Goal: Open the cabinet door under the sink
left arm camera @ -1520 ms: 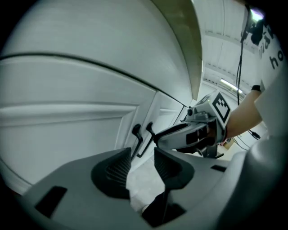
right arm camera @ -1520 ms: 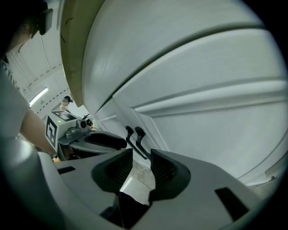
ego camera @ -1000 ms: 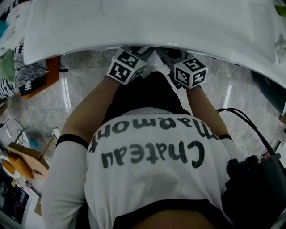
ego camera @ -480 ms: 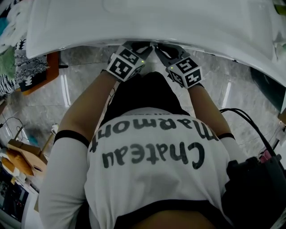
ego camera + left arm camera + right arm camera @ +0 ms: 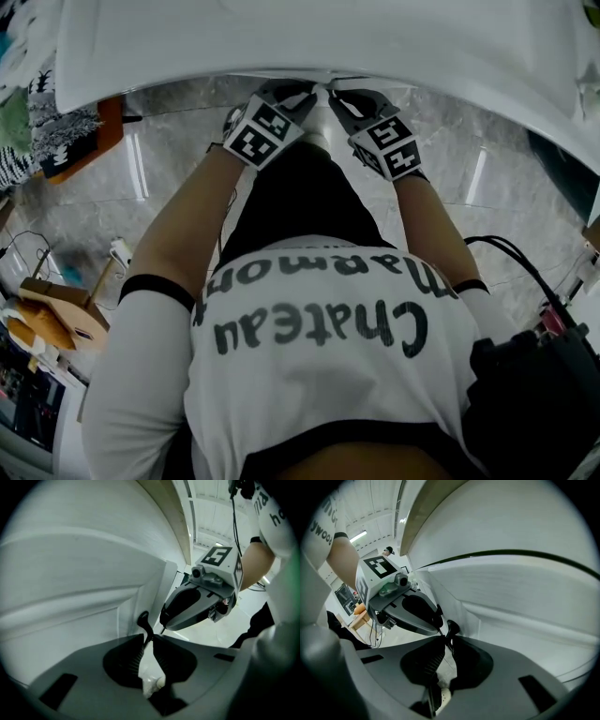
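The person leans over the white sink (image 5: 281,37), and both arms reach under its front rim, above the grey floor (image 5: 159,187). The left gripper (image 5: 148,638) is clenched on the left handle (image 5: 142,619), a small dark curved piece on the white left door (image 5: 93,616). Its tips pinch the lower part of this handle. The right gripper (image 5: 447,642) grasps the right handle (image 5: 452,627) of the right door (image 5: 511,620) in the same way. The two handles sit near each other (each gripper view shows the other gripper just beside). In the head view the rim hides the jaw tips. Whether the doors are already ajar, I cannot tell from these views.
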Tool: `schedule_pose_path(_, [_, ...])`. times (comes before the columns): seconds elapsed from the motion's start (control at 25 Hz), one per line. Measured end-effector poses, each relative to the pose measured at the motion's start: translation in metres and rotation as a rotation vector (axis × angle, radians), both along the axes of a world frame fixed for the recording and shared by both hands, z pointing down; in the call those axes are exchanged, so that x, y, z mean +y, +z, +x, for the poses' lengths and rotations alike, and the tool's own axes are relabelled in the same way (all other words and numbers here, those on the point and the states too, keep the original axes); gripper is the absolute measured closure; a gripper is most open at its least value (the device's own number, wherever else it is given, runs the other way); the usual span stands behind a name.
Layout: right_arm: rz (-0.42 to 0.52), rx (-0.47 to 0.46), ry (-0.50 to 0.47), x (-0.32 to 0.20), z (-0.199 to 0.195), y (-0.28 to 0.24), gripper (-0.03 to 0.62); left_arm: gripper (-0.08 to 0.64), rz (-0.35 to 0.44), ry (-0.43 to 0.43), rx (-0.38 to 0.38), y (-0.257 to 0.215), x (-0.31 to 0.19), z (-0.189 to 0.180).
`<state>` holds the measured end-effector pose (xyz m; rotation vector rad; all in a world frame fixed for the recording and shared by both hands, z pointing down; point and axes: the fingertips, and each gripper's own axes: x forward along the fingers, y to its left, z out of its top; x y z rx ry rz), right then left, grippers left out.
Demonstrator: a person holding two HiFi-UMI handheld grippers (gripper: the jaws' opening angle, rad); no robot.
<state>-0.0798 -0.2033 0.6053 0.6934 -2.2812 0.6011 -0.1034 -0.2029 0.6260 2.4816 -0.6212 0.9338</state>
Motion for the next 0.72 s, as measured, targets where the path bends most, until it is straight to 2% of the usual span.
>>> schedule_pose_path(0.16, [-0.050,-0.062,0.101,0.002,0.001,-0.001,0.548,0.503,0.014,0.051,-0.047,-0.001,-0.001,0.000])
schedule_pose_path(0.24, [-0.058,-0.069,0.121,0.008,0.005,-0.002,0.546,0.505,0.014,0.076,-0.063,-0.003,0.003,0.003])
schedule_pose_path(0.72, [-0.051,-0.009,0.082,0.015,0.007,0.001,0.548,0.505,-0.003,0.089,-0.101,-0.001,0.020,-0.002])
